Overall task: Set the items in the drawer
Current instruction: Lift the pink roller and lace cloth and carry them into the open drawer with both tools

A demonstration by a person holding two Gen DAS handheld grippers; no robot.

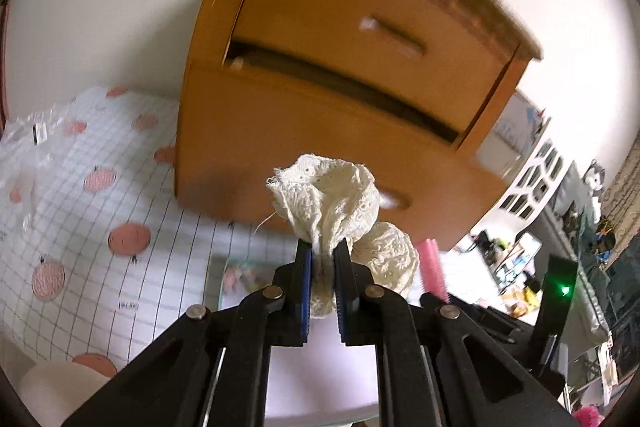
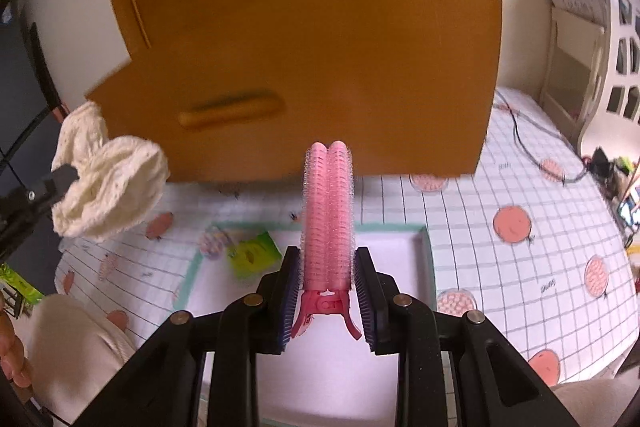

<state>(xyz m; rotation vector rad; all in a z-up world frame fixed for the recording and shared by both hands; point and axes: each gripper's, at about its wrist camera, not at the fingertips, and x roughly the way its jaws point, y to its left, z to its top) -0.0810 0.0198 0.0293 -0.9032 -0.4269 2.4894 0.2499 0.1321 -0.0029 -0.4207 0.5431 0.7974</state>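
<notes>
Closed on a cream lace scrunchie (image 1: 332, 203), the left gripper (image 1: 323, 247) is held before the ajar lower drawer (image 1: 320, 131); a pink roller clip (image 2: 329, 211) is clamped by the right gripper (image 2: 326, 259); both should be lifted over the drawer front before release.

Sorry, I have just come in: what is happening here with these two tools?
A person holds a gripper in each hand before a small wooden drawer cabinet. The left gripper is shut on a cream lace scrunchie; the right gripper is shut on a pink hair roller clip. The lower drawer stands pulled out. Neither item is inside yet.
</notes>
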